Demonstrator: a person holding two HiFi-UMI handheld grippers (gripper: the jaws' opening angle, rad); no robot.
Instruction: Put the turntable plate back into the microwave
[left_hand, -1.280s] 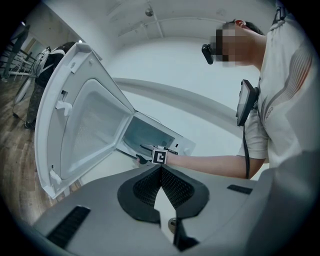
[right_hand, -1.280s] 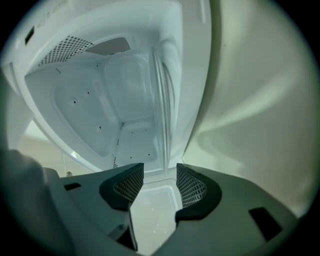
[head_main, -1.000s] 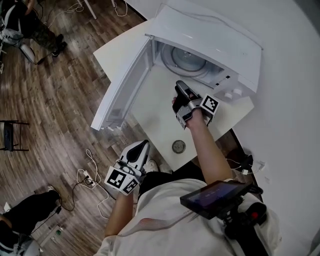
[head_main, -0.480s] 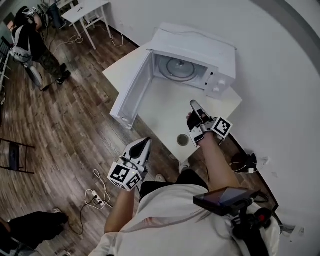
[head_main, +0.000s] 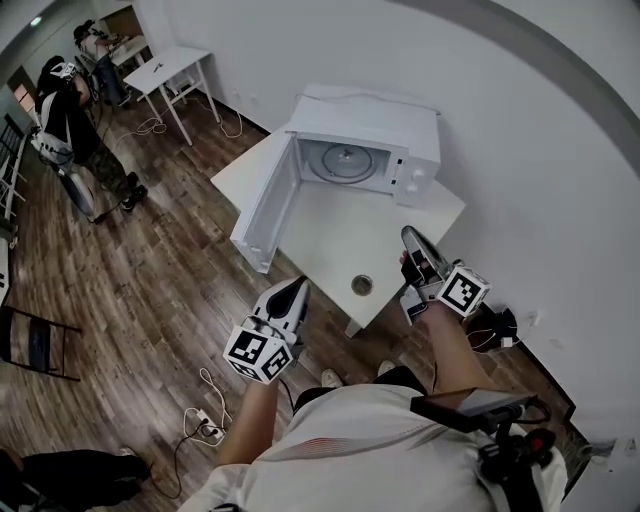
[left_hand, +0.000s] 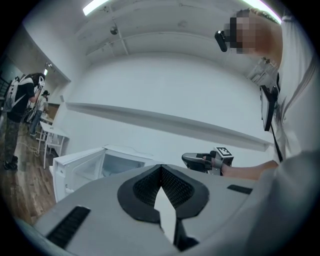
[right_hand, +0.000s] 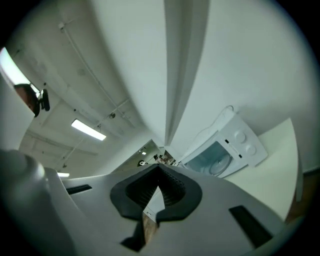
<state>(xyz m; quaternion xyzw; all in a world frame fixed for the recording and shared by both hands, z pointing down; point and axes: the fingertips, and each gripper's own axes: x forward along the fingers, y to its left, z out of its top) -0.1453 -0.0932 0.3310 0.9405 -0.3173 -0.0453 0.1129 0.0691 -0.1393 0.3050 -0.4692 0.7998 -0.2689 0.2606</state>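
A white table (head_main: 330, 235) stands against the plain wall on a wood-plank floor. The microwave (head_main: 370, 115) sits at its far end, and its door (head_main: 268, 210) is swung wide toward your left. The turntable plate (head_main: 345, 162) already lies flat inside the cavity, so the placing looks done. Both your grippers hang on the near side of the table, well apart from the oven. The left gripper (head_main: 297, 287) and the right gripper (head_main: 410, 236) each have their jaws pressed together on nothing. The plate lies ahead of both, beyond a small round object (head_main: 361, 285) near the table's front edge. If the door is to be closed, its free edge lies nearer your left gripper, ahead and a little to its left.
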